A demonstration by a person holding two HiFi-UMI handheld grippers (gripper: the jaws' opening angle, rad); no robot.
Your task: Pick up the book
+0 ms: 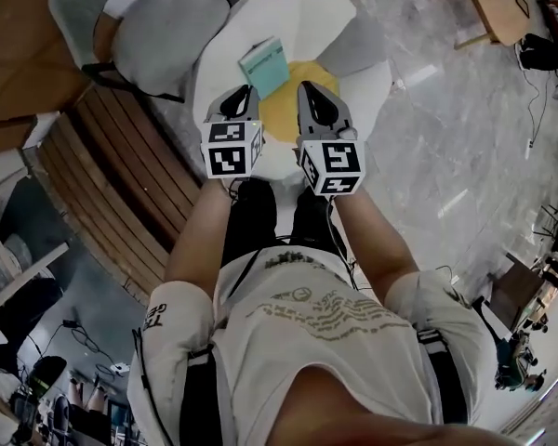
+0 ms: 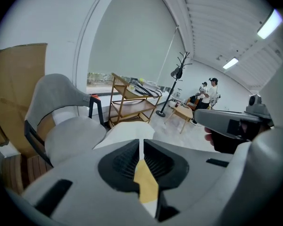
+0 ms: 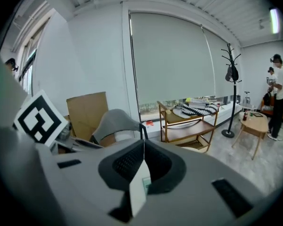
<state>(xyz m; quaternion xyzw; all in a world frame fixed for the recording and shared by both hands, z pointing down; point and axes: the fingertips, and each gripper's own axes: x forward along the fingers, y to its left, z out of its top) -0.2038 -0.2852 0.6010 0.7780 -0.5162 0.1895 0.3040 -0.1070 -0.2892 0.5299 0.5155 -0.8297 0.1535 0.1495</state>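
Approach step: left gripper (image 1: 243,93) and right gripper (image 1: 310,91), both empty with jaws closed together, hover just near of the book (image 1: 265,65) on the table (image 1: 307,12); next they must open and reach farther.

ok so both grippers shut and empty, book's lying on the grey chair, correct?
Not quite. The book lies on the white table, not on the chair; the head view shows it. The rest holds: the left gripper and right gripper have their jaws shut and empty.
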